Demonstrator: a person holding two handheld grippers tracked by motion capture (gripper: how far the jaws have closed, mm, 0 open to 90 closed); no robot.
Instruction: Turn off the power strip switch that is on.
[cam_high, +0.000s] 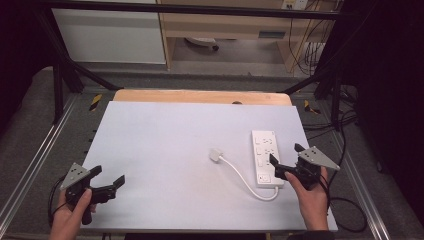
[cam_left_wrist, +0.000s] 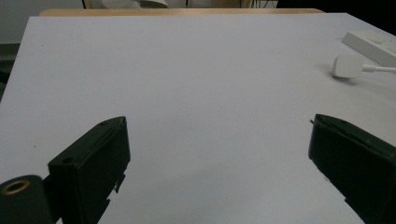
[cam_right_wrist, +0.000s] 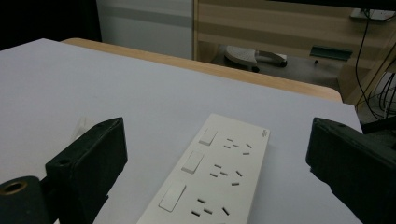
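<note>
The right gripper (cam_high: 286, 159) is hovering released, jaws straddling the power strip's (cam_high: 265, 156) near end. The left gripper (cam_high: 107, 175) is waiting, jaws spread, well apart from the plug (cam_high: 216, 154)

A white power strip (cam_high: 265, 158) lies flat at the table's four o'clock — its cord curls to a plug (cam_high: 216, 154) at its nine o'clock.

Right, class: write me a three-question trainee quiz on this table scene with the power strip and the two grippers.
1. True or false: the right gripper has its jaws shut on the power strip.
2. What lies at the free end of the strip's white cable?
3. Which gripper is nearer the strip: A left, B right?

Key: 1 false, jaws open, astride its near end. 2 a white plug. 3 B; the left gripper is open over bare table.
</note>
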